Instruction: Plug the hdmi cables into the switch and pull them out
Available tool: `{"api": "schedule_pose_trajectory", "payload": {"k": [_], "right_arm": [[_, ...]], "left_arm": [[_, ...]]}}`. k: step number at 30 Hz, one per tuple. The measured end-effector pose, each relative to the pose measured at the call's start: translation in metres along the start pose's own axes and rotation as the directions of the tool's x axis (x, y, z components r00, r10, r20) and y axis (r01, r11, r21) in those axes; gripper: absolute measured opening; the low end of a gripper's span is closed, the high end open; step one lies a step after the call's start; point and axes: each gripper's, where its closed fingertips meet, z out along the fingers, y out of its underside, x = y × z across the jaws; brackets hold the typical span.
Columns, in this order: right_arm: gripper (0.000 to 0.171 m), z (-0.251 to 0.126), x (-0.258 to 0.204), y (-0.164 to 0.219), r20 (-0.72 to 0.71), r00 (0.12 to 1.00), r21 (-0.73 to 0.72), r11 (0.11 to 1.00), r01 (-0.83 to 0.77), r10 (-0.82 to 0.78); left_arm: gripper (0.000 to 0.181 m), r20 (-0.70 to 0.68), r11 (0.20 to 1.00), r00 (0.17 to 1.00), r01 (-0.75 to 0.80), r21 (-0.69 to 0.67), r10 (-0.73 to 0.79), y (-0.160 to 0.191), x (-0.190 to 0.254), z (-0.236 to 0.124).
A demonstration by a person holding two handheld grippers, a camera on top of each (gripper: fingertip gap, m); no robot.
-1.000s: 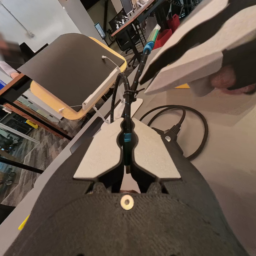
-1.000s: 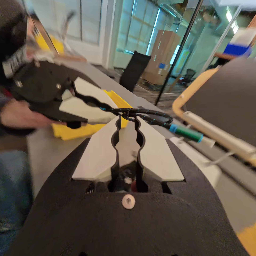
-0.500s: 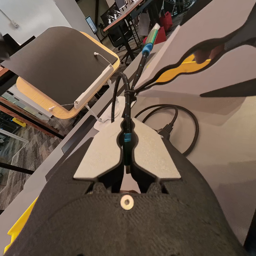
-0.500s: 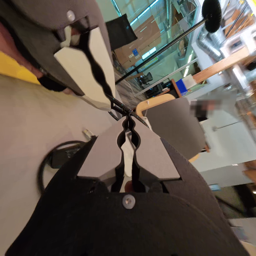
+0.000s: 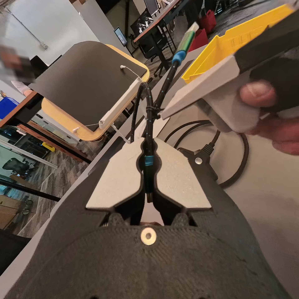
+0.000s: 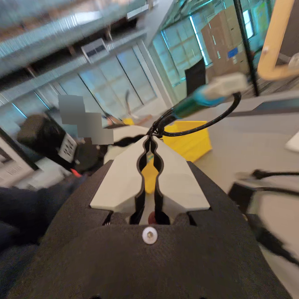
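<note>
Two hand-held grippers share one braided HDMI cable [image 5: 149, 127]: left hand-held gripper [image 5: 148, 145] clamps its plug lengthwise at frame centre; right hand-held gripper [image 6: 149, 139] pinches the tied bundle just beyond.

Ahead of the left gripper [image 5: 148, 145]: the way is blocked by the looped braided cable [image 5: 149, 116] and the right gripper [image 5: 200, 95], whose tip is seen at the cable tie.
Right side, on the table [image 5: 267, 202]: the room is taken by a black cable loop [image 5: 242, 155] and a small black box [image 5: 199, 163].
Farther back: a yellow bin [image 5: 226, 47] is placed.
Left side: a tilted board [image 5: 84, 84] is found beyond the table edge.
Free room: bare table is seen only at the near right.
</note>
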Motion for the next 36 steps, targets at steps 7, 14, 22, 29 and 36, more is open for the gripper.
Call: {"api": "schedule_pose_trajectory", "payload": {"k": [7,14,22,29,36], "right_arm": [[0.014,-0.002,0.0,-0.011,-0.124,0.353,-0.394,0.373,0.84,-0.927],[0.0,-0.001,0.004,-0.009,-0.056,-0.014,-0.514,0.017,0.857,-0.998],[0.015,-0.006,0.001,-0.006,-0.013,-0.063,-0.501,-0.048,0.864,-0.998],[0.005,-0.007,0.005,-0.009,-0.023,-0.083,-0.51,-0.06,0.858,-0.996],[0.001,-0.009,0.007,-0.011,-0.033,-0.041,-0.496,-0.019,0.868,-0.999]], "left_arm": [[0.005,-0.041,0.999,0.999,0.035,-0.012,-0.036,-0.001,0.0,-0.001],[0.005,-0.057,0.999,0.998,0.031,-0.018,-0.032,-0.003,0.007,-0.001],[0.005,-0.073,0.998,0.996,0.055,-0.016,-0.056,-0.005,0.008,-0.001],[0.005,-0.084,0.997,0.994,0.069,-0.017,-0.071,-0.006,0.008,-0.002],[0.004,-0.092,0.997,0.993,0.076,-0.025,-0.078,-0.006,0.009,-0.002]]}}
